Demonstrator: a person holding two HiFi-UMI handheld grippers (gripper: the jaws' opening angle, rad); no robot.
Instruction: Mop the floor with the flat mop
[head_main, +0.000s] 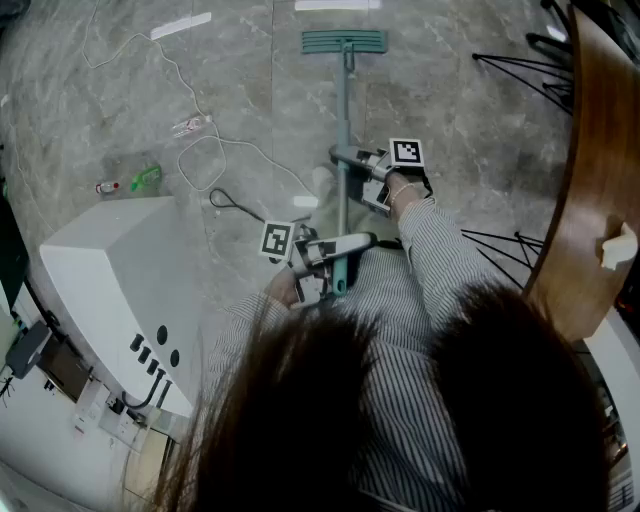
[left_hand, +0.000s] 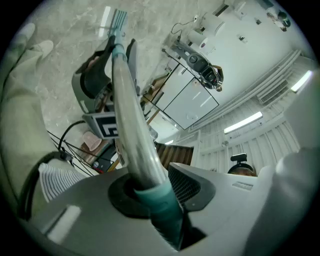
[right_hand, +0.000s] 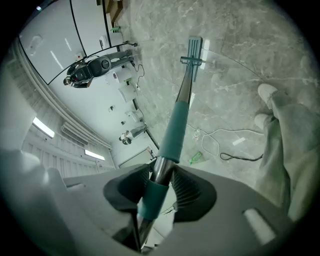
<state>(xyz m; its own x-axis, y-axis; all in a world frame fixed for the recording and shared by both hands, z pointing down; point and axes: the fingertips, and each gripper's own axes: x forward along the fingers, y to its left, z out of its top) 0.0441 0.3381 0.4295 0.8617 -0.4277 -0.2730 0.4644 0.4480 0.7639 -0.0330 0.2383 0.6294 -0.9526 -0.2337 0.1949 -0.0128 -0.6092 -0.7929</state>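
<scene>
The left gripper (left_hand: 152, 197) is clenched on the flat mop (head_main: 343, 100): its two dark pads press the teal sleeve at the near end of the handle (left_hand: 125, 100), which rises out of the jaws and slants away from them. The right gripper (right_hand: 156, 186) is clamped on the same handle further along, its ribbed pads pinching a bare metal stretch between two teal sleeves. Past these pads the pole runs straight out to the mop head (right_hand: 194, 50), which lies flat on the grey marble floor (right_hand: 235, 60), far beyond both sets of fingers. To the right of the right gripper's pads stand a pale trouser leg and a shoe (right_hand: 267, 92). Between that shoe and the handle, a thin white cable (right_hand: 215, 140) loops over the floor beside a small green object (right_hand: 197, 158). Behind the left gripper's fingers a striped sleeve (head_main: 440, 250) leads back to the person, and a white cabinet (head_main: 110, 270) sits off to that gripper's outer side
</scene>
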